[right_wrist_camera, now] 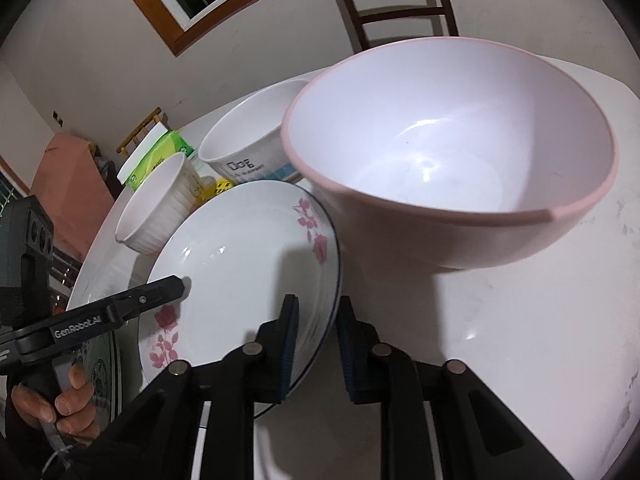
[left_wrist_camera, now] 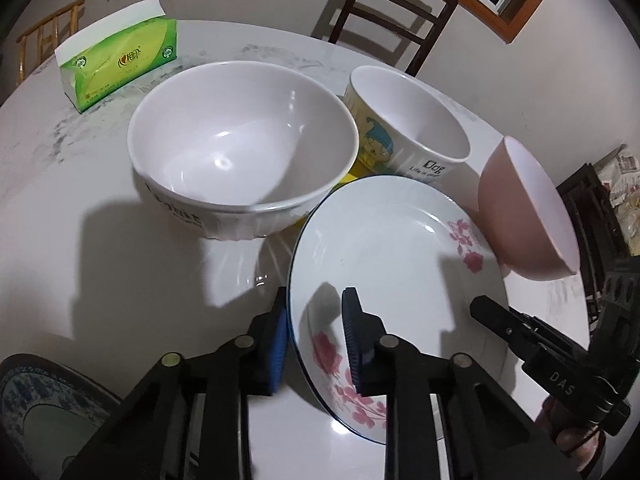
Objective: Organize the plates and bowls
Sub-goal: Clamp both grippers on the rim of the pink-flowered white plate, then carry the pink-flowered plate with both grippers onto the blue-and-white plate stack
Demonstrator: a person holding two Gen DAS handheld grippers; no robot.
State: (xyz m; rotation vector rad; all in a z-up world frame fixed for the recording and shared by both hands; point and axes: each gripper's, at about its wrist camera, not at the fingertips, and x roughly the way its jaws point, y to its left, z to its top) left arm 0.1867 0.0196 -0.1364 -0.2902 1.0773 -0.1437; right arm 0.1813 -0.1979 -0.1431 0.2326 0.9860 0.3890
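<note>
Floral plate [left_wrist_camera: 400, 248] is tilted on the white surface [left_wrist_camera: 80, 208], its rim pinched by the jaws of the left gripper [left_wrist_camera: 316, 336] and right gripper [right_wrist_camera: 318, 344]. Behind it, a large white bowl [left_wrist_camera: 240, 148], a cartoon bowl [left_wrist_camera: 408, 120] and a pink bowl [right_wrist_camera: 448, 152] are seen. Only the right wrist view shows a hand [right_wrist_camera: 60, 404].

A home dining room: round table [left_wrist_camera: 100, 208], wooden chairs [left_wrist_camera: 394, 12], tissue pack [left_wrist_camera: 120, 66].

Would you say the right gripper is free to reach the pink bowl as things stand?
Probably not yet: the right gripper is shut on the floral plate's rim. The pink bowl sits just beyond, nothing between, so it could reach once the plate is set down.
</note>
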